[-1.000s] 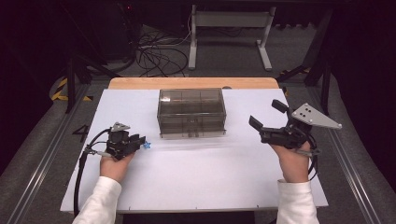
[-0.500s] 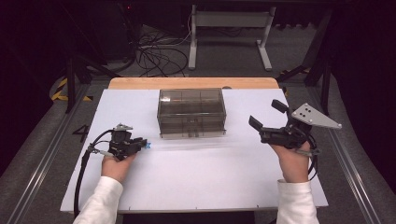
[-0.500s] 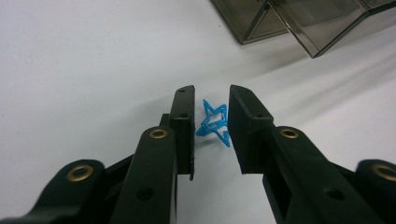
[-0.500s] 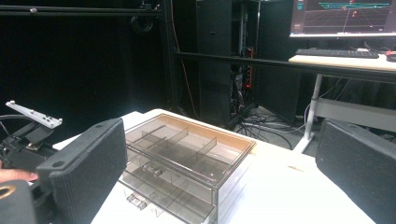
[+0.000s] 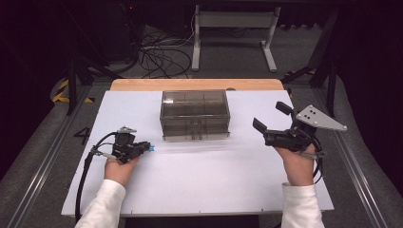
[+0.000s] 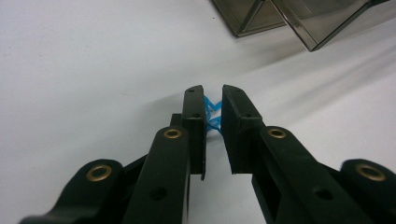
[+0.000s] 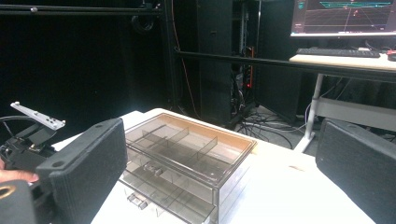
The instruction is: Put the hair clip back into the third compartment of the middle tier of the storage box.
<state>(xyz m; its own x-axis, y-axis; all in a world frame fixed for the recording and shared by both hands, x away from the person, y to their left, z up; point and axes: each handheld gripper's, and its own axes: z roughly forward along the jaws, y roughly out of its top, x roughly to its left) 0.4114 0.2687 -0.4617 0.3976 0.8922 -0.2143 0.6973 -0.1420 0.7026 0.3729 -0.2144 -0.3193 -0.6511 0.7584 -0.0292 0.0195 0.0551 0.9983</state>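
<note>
At the left of the white table top (image 5: pixel 199 180), my left gripper (image 5: pixel 146 147) lies low. Its jaws have just been closing, and they now stand nearly together (image 6: pixel 212 91) with a small blue zigzag piece (image 6: pixel 212 112) pinched between the pads. That blue piece (image 5: pixel 150 147) pokes out at the tips in the high view. At the right, my right gripper (image 5: pixel 272 116) is held above the table with its jaws wide open (image 7: pixel 224 154) and nothing between them. A smoky clear drawer box (image 5: pixel 195 114) stands at the middle back; the right gripper faces it (image 7: pixel 187 158).
The drawer box's corner (image 6: pixel 299 18) lies just beyond the left gripper. A wooden strip (image 5: pixel 197 84) borders the table's far edge. Past it are a desk frame (image 5: pixel 233 28) and floor cables (image 5: pixel 161 57). Metal rails run along both sides.
The left gripper's jaws have drawn together on the blue piece. Neither hand has shifted, and the right gripper stays open.
</note>
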